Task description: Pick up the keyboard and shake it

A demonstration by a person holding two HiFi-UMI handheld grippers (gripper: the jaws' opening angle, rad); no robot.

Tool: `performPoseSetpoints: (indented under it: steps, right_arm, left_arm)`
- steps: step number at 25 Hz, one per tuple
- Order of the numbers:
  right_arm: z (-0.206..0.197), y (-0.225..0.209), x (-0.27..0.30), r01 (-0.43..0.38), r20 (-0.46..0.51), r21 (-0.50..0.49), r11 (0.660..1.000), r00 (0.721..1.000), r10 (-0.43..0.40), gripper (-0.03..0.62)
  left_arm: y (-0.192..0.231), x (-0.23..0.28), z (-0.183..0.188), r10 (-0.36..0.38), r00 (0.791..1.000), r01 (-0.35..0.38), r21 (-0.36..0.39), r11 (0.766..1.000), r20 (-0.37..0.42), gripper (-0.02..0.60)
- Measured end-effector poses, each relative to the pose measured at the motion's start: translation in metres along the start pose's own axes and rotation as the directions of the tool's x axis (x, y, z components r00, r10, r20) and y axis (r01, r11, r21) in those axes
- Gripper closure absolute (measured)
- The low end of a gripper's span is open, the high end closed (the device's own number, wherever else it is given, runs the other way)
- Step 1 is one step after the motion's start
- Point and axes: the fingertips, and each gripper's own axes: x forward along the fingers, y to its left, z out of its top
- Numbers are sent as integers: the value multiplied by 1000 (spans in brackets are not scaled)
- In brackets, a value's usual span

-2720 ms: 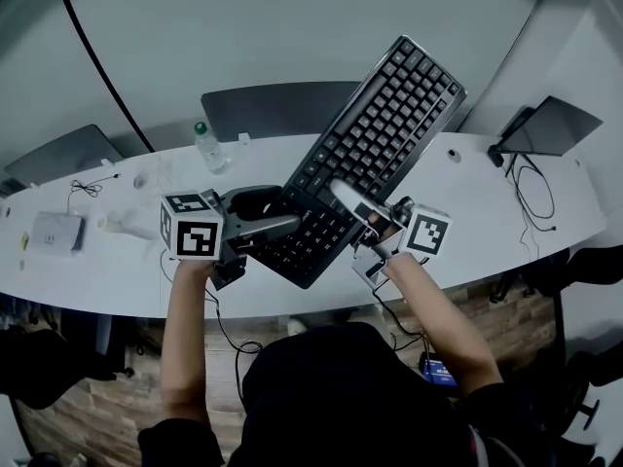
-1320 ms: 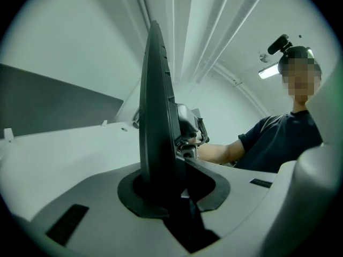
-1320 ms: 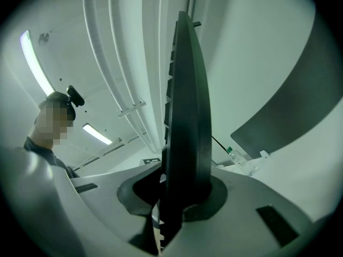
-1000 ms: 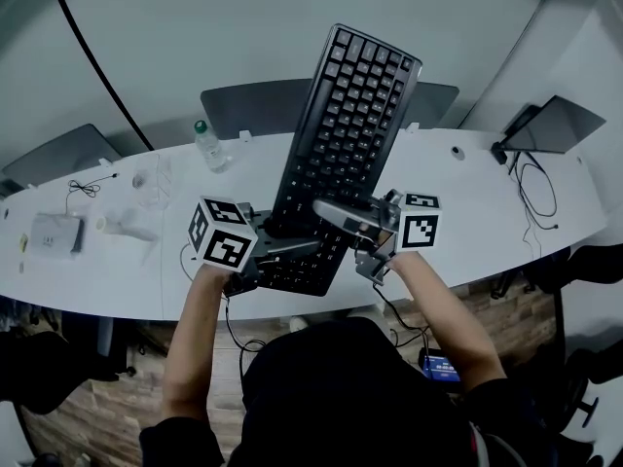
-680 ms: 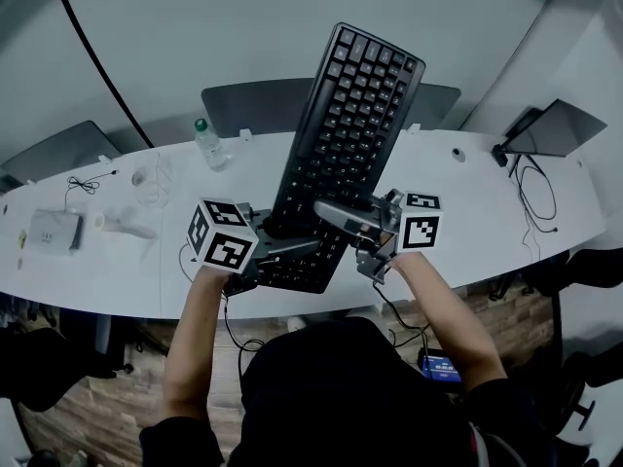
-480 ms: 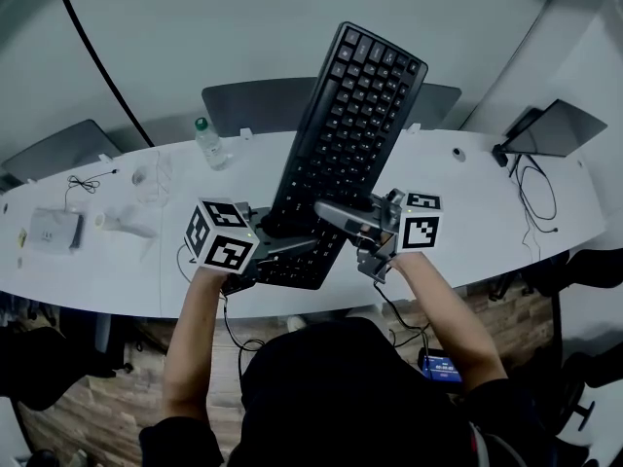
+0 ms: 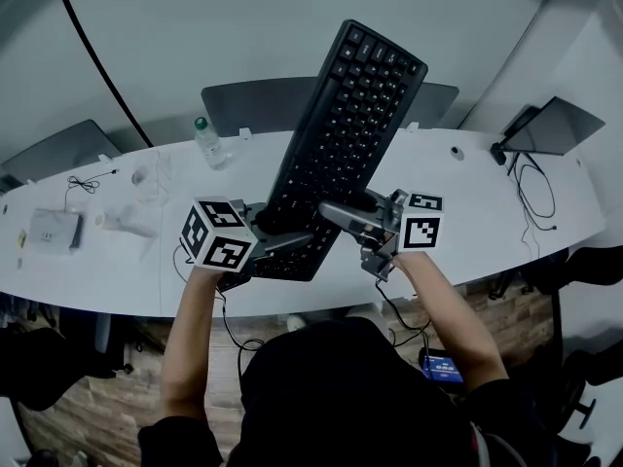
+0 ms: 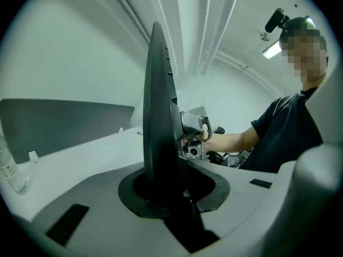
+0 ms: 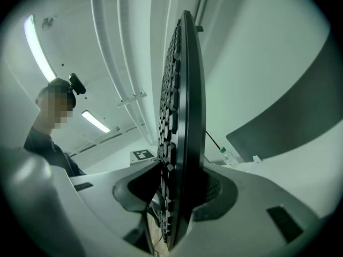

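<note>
Currently keyboard [image 7: 346,134] is up off the tabletop [image 7: 487,193], near vertical. Left tool [image 7: 280,233] clamps its lower end. Right tool [image 7: 333,212] has just been opening, keyboard loose between its jaws. We'd re-clamp right before shaking.

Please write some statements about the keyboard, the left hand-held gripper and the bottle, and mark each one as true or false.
1. The keyboard lies flat on the table. False: the keyboard is held up, tilted, above the table.
2. The left hand-held gripper is shut on the keyboard. True.
3. The bottle has a red cap. False: the bottle has a green cap.
4. The keyboard's keys face the head camera. True.
</note>
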Motion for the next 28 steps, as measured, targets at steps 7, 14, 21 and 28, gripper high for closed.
performPoseSetpoints:
  steps: [7,14,21,28]
  right_arm:
    - [-7,-12,-8,62,-65,-62,996,996,-66,418]
    - [-18,-18,-39,157,-146,-231,960,970,-193,419]
    - [-4,5,-9,146,-249,-559,816,909,-333,418]
    - [4,12,5,100,-261,-783,614,843,-470,418]
  left_arm:
    - [9,-6,0,67,998,-67,35,997,-13,482]
    - [34,-28,5,242,970,-243,46,969,24,482]
    - [63,-57,-1,356,934,-354,73,932,-12,482]
    - [78,-64,-9,477,875,-460,166,872,-79,482]
